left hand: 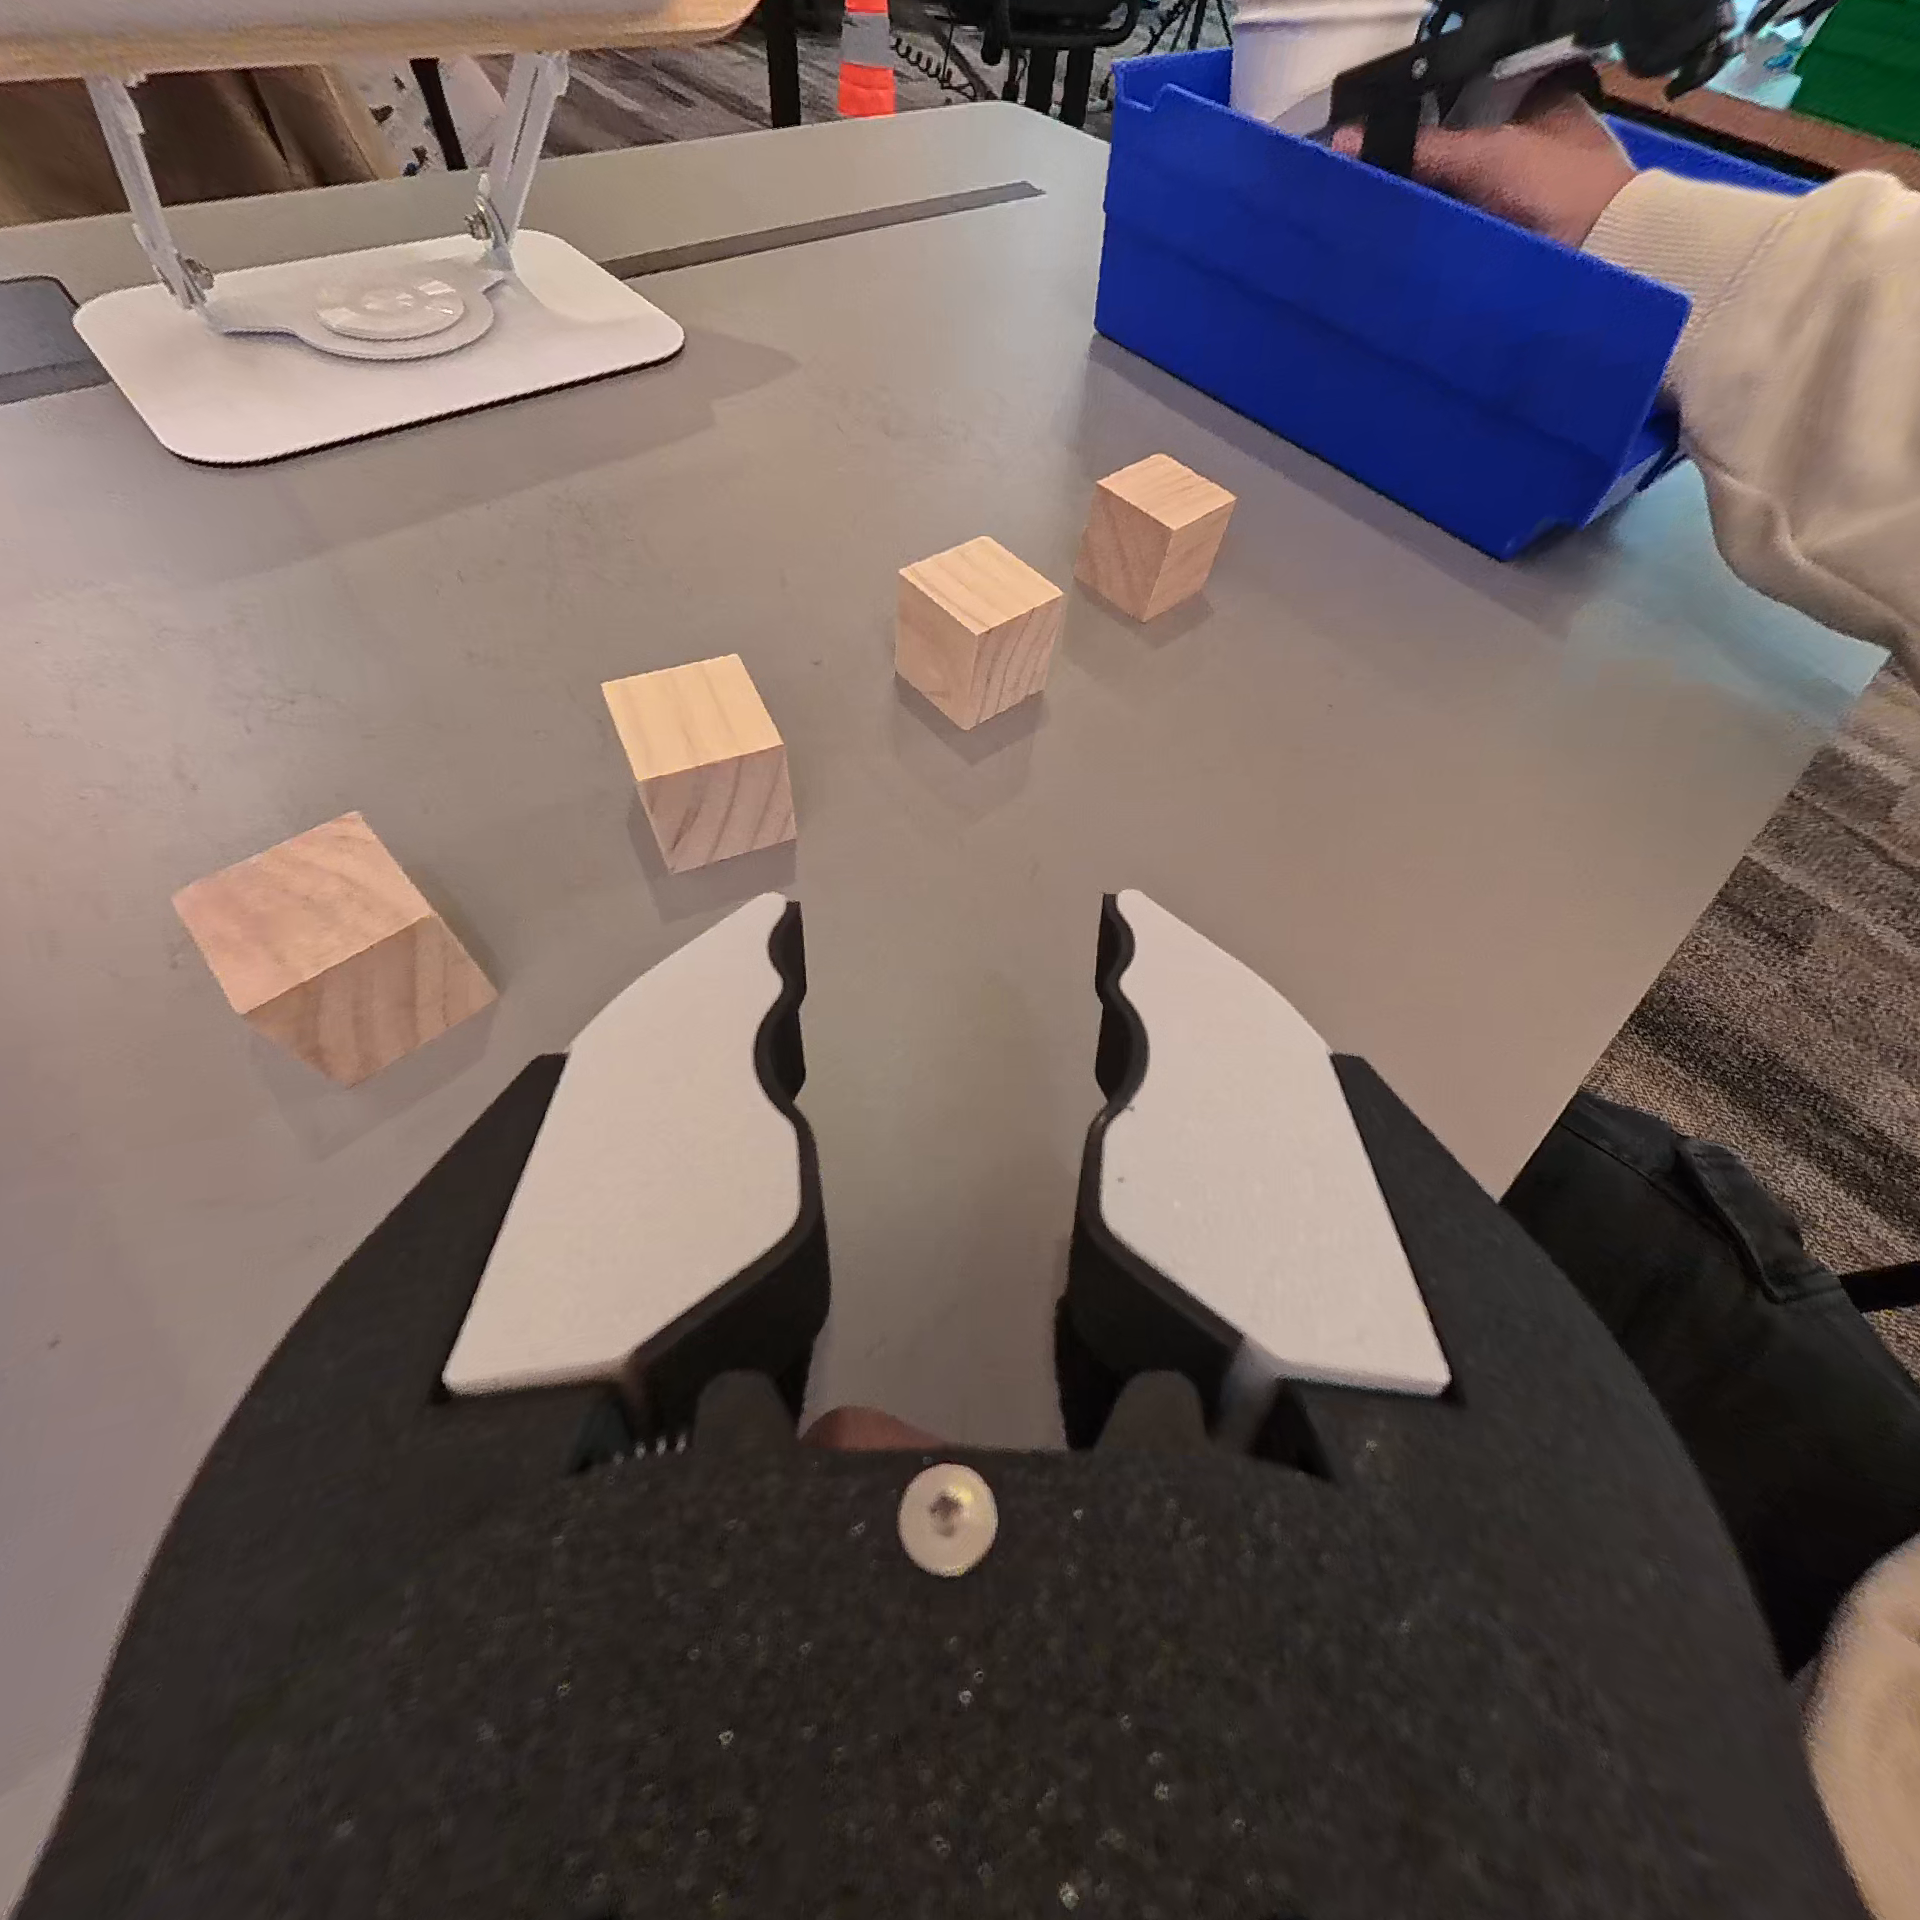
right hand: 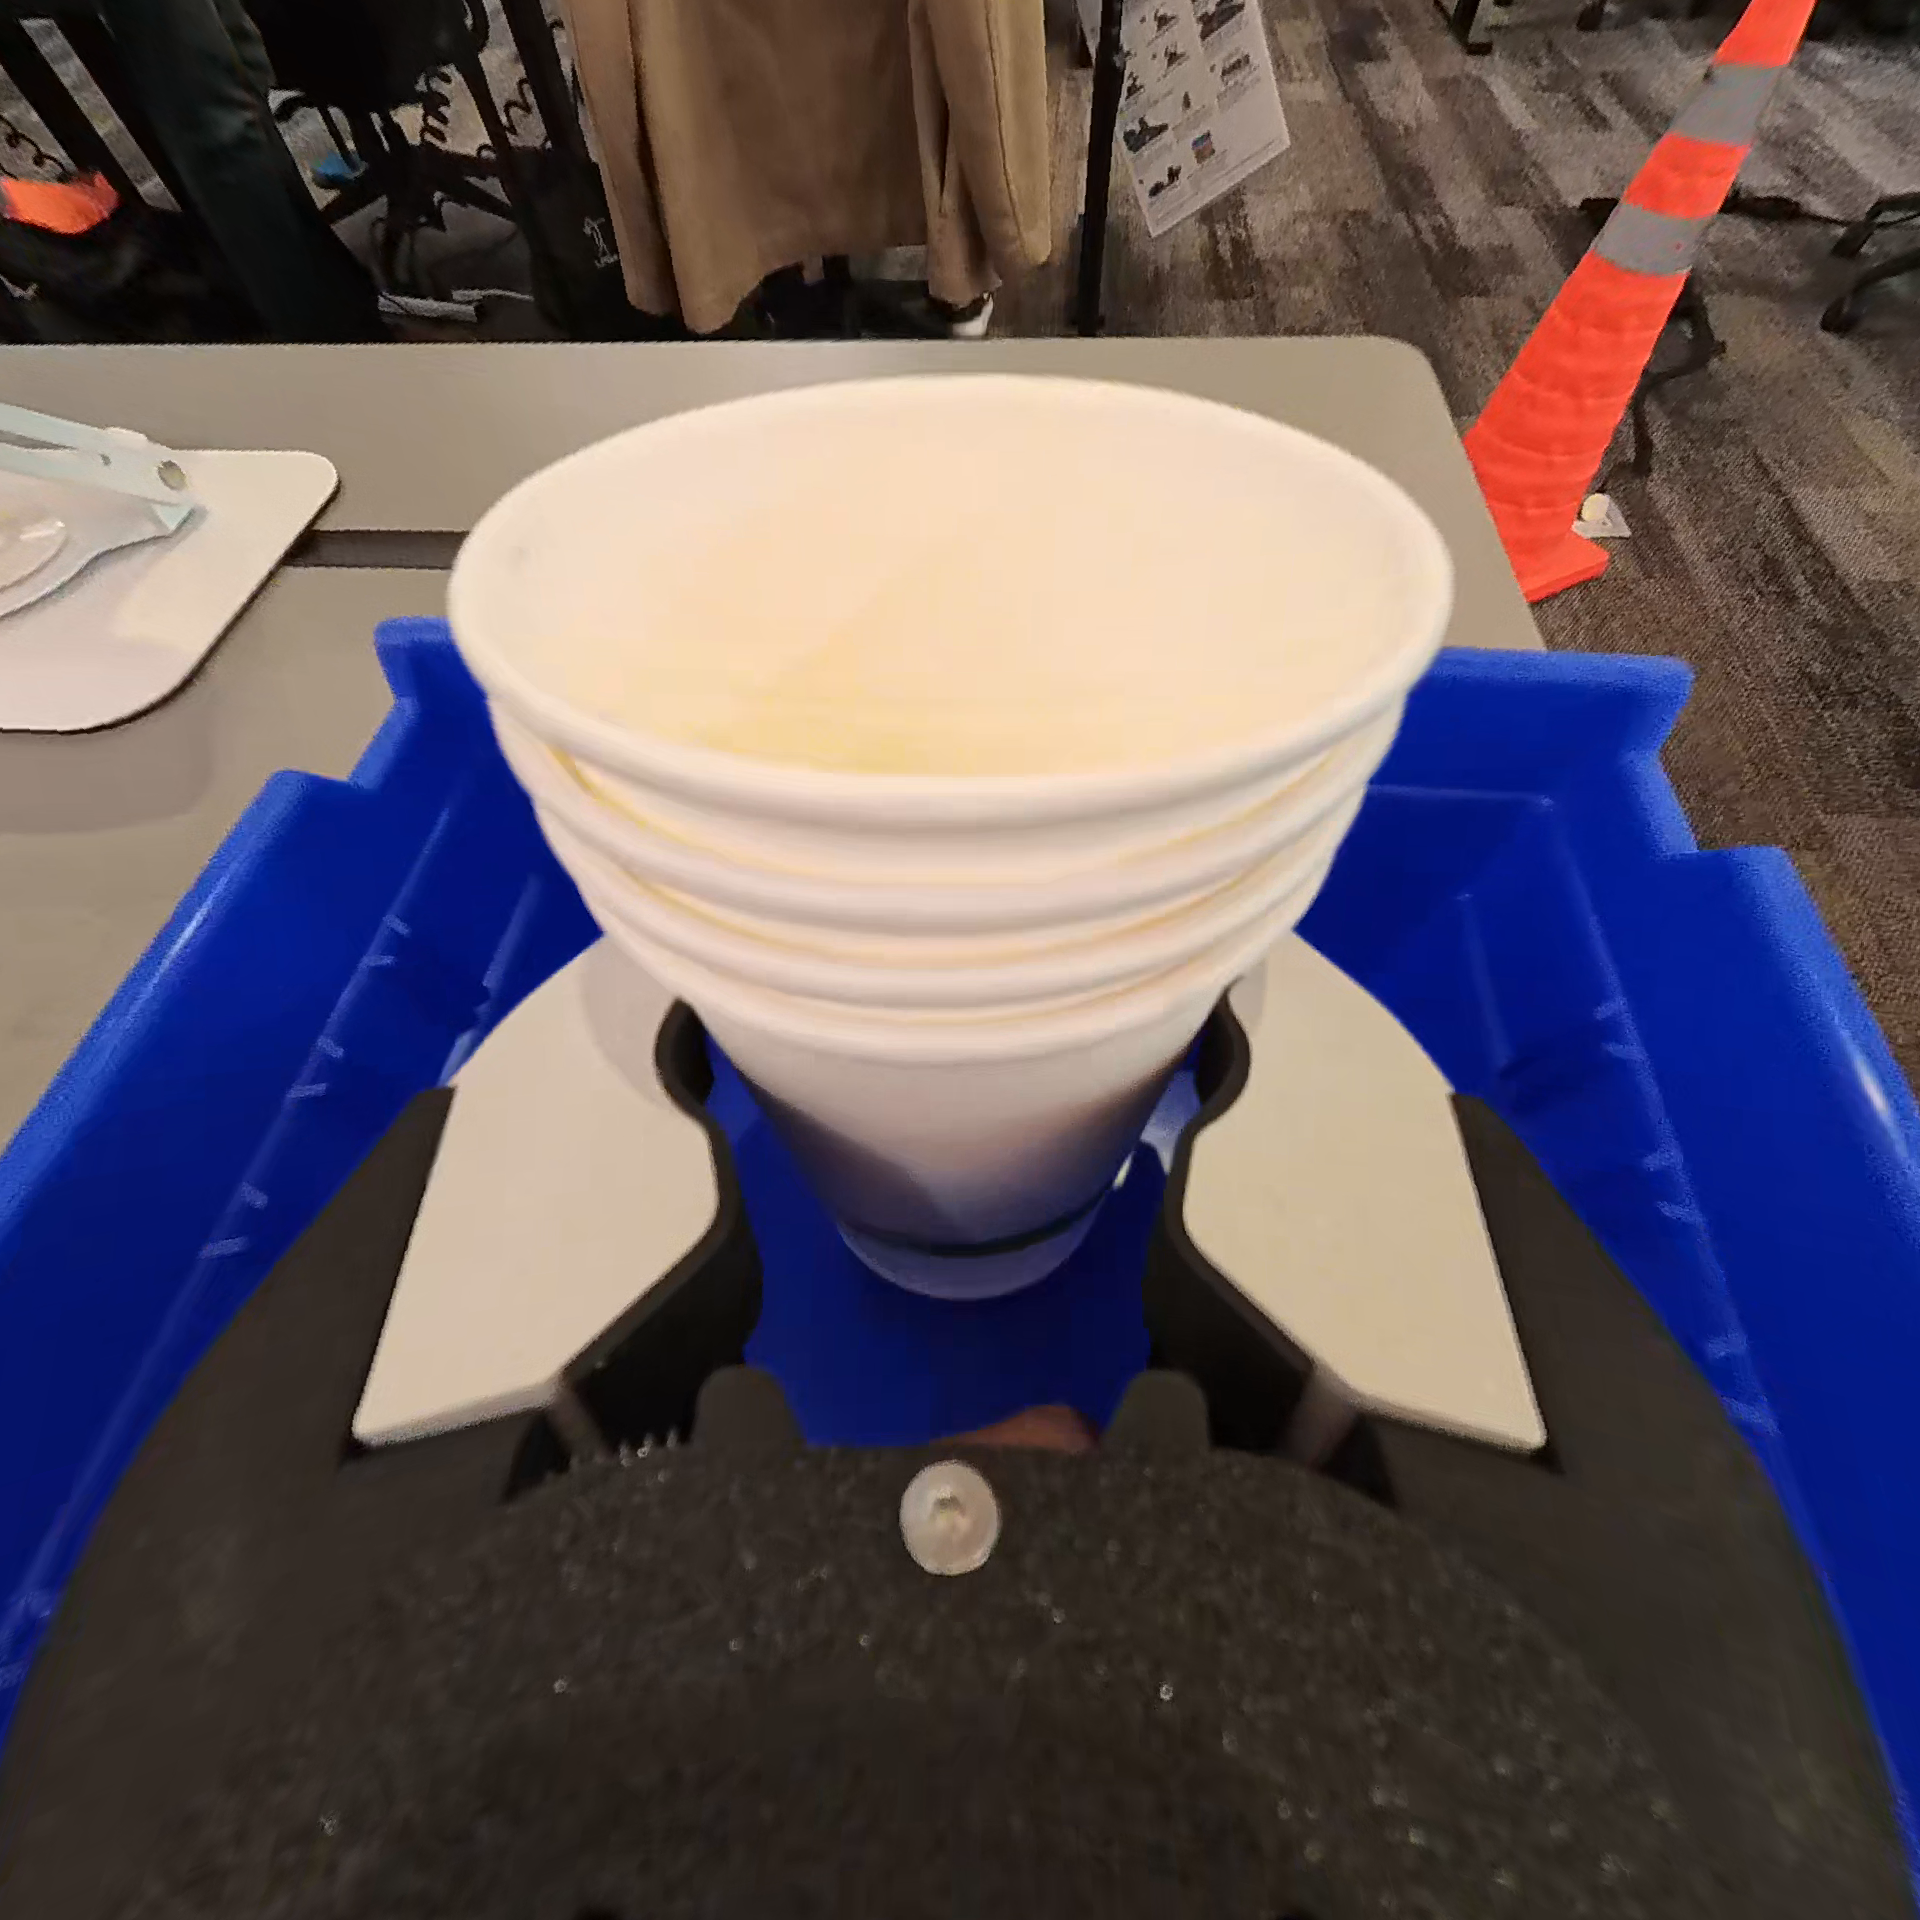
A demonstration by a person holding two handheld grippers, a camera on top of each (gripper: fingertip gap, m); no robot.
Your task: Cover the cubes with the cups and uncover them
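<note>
Several pale wooden cubes stand uncovered in a diagonal row on the grey table (left hand: 1351, 883), from the near left cube (left hand: 332, 945) to the far right cube (left hand: 1153, 535). My left gripper (left hand: 951, 914) is open and empty, hovering just in front of the row. A stack of white paper cups (right hand: 945, 790) stands mouth up in the blue bin (right hand: 312, 935). My right gripper (right hand: 951, 1029) reaches into the bin, and its fingertips press on both sides of the lowest cup. In the left wrist view the right gripper (left hand: 1392, 114) shows over the bin (left hand: 1371, 312).
A white stand with a flat base (left hand: 384, 343) sits at the table's far left, also in the right wrist view (right hand: 156, 582). The person's cream sleeve (left hand: 1808, 416) crosses the right side. An orange cone (right hand: 1621, 301) stands on the carpet beyond the table edge.
</note>
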